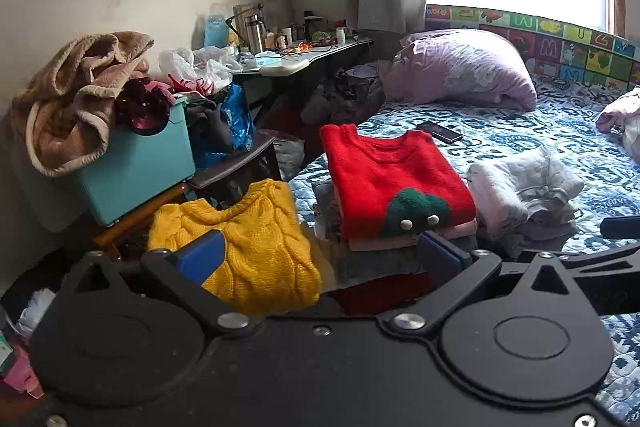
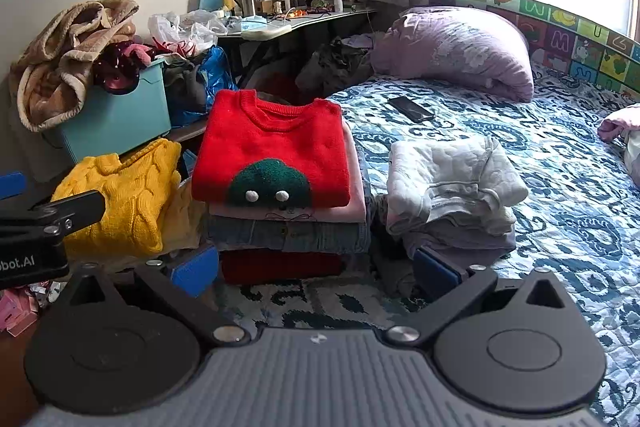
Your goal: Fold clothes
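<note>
A folded red sweater [image 2: 276, 151] with a green patch tops a stack of folded clothes [image 2: 288, 227] on the bed's near edge; it also shows in the left wrist view [image 1: 392, 179]. A folded yellow knit sweater [image 2: 120, 195] lies left of the stack, seen too in the left wrist view [image 1: 256, 243]. A folded white-grey pile [image 2: 452, 183] lies right of the stack. My left gripper [image 1: 320, 259] is open and empty, just short of the yellow sweater and the stack. My right gripper [image 2: 316, 271] is open and empty in front of the stack.
A teal bin [image 2: 112, 115] heaped with a brown blanket [image 2: 68, 55] stands at the left. A cluttered desk [image 2: 296, 19] is behind. On the blue patterned bed [image 2: 560, 187] lie a phone [image 2: 412, 109], a purple pillow [image 2: 456, 51] and pink clothes [image 2: 620, 131].
</note>
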A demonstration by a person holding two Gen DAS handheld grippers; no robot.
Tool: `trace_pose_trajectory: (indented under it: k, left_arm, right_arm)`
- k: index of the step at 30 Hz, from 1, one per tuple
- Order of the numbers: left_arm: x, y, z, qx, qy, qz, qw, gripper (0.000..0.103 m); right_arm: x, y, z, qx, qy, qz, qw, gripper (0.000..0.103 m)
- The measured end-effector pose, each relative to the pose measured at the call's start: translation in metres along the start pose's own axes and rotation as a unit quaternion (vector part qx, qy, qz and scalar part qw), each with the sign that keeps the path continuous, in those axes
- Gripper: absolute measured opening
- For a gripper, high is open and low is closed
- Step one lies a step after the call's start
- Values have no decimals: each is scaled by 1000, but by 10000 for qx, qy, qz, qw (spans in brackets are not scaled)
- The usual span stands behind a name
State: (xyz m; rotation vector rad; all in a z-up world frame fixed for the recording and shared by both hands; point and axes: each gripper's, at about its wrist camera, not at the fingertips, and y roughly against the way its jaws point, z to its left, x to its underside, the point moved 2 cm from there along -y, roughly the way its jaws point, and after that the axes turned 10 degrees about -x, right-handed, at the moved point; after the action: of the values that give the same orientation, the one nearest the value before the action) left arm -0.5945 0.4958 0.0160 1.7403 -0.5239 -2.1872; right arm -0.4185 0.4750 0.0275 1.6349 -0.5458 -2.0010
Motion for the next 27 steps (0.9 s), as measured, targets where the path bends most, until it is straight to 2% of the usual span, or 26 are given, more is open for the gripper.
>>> trace_pose_trajectory:
  k: [15, 27]
  left_arm:
    - [9, -8, 1, 116, 24, 134, 9998, 103]
    - [4, -5, 3, 114, -46, 25, 9999, 103]
  right_arm:
    - [2, 5, 5, 40, 49, 51, 10000, 103]
    - [0, 6, 10, -53, -36, 8, 10000, 103]
